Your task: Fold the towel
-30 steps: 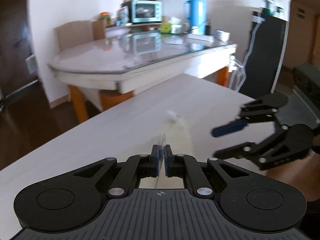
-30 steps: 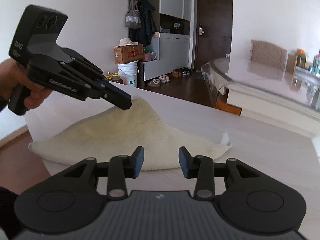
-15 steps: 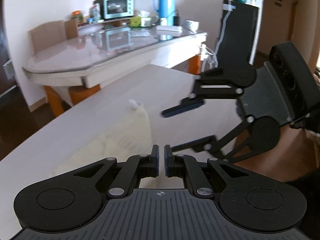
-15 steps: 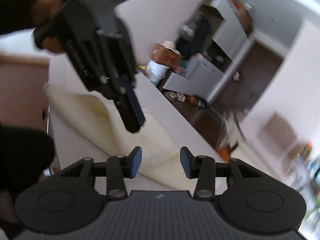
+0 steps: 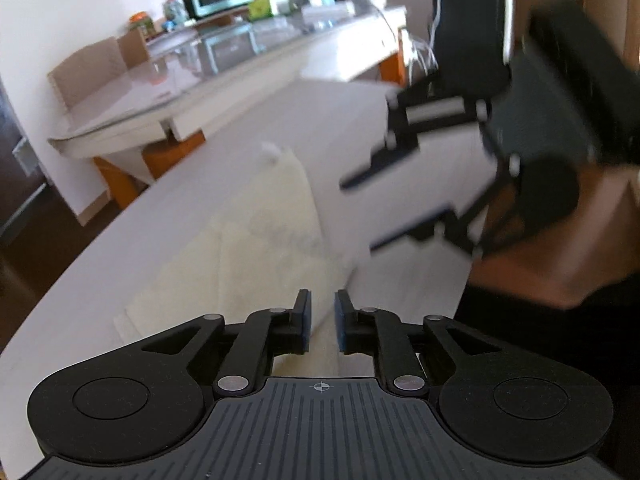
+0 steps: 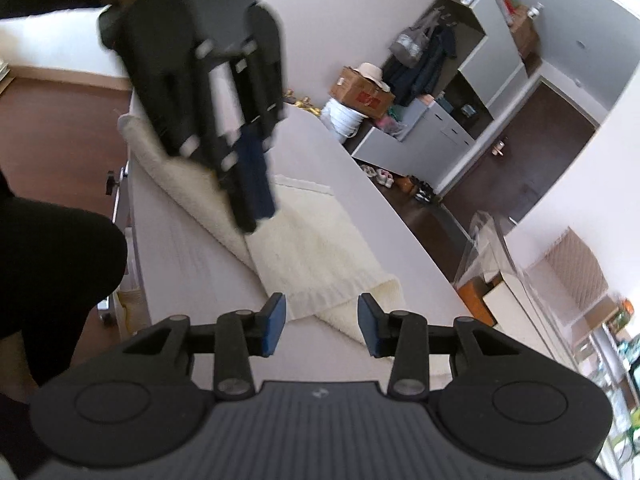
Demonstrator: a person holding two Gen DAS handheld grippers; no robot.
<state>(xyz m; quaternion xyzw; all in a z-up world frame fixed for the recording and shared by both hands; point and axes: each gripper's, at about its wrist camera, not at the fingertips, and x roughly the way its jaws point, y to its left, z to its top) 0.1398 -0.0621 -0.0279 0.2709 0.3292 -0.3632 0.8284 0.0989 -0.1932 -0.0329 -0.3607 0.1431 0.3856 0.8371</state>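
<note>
Cream towel (image 6: 320, 248) now lies folded on my tabletop (image 6: 188, 264); left gripper (image 5: 322, 322) fingers are opening, released; right gripper (image 6: 321, 325) fingers apart, empty.

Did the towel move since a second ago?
Yes. The towel was lifted in a peak off the white table; now it lies flat, folded over.

Towel (image 6: 320, 248) released, left tongs (image 5: 321, 326) opening
</note>
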